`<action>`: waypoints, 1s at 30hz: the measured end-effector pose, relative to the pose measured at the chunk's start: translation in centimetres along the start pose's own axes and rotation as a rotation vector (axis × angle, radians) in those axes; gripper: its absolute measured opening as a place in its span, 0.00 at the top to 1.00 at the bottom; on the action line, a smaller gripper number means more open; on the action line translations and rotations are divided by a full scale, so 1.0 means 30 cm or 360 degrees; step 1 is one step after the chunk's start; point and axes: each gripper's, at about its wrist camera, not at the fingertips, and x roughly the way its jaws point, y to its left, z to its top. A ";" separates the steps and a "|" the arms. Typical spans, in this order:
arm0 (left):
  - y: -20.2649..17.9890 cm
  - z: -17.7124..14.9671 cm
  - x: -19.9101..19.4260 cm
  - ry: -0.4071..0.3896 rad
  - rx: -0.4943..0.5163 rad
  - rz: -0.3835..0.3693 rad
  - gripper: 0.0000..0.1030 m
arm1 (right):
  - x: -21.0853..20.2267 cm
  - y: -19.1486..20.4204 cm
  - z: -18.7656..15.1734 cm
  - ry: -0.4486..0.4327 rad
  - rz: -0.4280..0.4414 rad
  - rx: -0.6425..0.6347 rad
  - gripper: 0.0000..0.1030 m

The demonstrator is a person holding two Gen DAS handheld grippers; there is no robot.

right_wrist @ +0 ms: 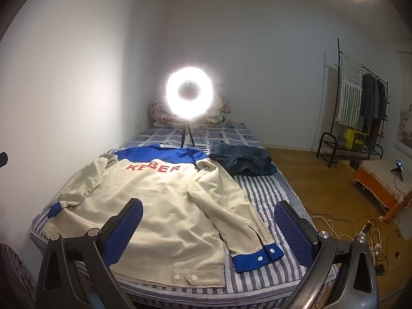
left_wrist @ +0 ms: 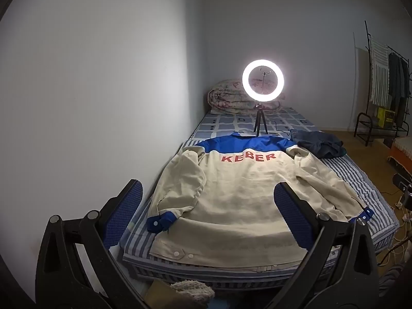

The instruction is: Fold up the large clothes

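Left tongs (left_wrist: 207, 213) spread, jacket (left_wrist: 239, 200) hem at bed (left_wrist: 360, 180) edge

the jacket (left_wrist: 231, 200) is coarse, matt cream cloth with a smoother blue yoke, lying on a bed (left_wrist: 360, 188) covered in striped woven cloth. each hand-held gripper, left (left_wrist: 208, 216) and right (right_wrist: 208, 229), is matt black plastic with dimpled blue rubbery pads (left_wrist: 293, 216) and shiny metal pivot bolts. the floor (right_wrist: 322, 188) looks like smooth wood.

The jacket (left_wrist: 231, 193) lies spread on the bed (left_wrist: 360, 180), ring light (left_wrist: 262, 79) behind it, dark garment (left_wrist: 319, 144) right of its collar.
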 end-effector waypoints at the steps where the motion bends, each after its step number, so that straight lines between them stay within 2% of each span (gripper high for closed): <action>1: 0.000 0.000 0.000 -0.0003 0.0004 -0.0003 0.00 | 0.000 0.000 0.000 0.0000 -0.0002 -0.0001 0.00; 12: 0.003 -0.020 -0.017 -0.0001 0.0012 0.0003 0.00 | 0.007 0.012 -0.011 0.0005 -0.0010 -0.0001 0.00; 14: 0.004 -0.020 0.016 0.0008 0.0014 0.0008 0.00 | 0.007 0.008 -0.009 0.0006 -0.0008 0.0003 0.00; 30: 0.009 -0.004 0.027 0.0010 0.0028 0.0003 0.00 | 0.007 -0.019 -0.001 0.0009 -0.0027 0.0014 0.00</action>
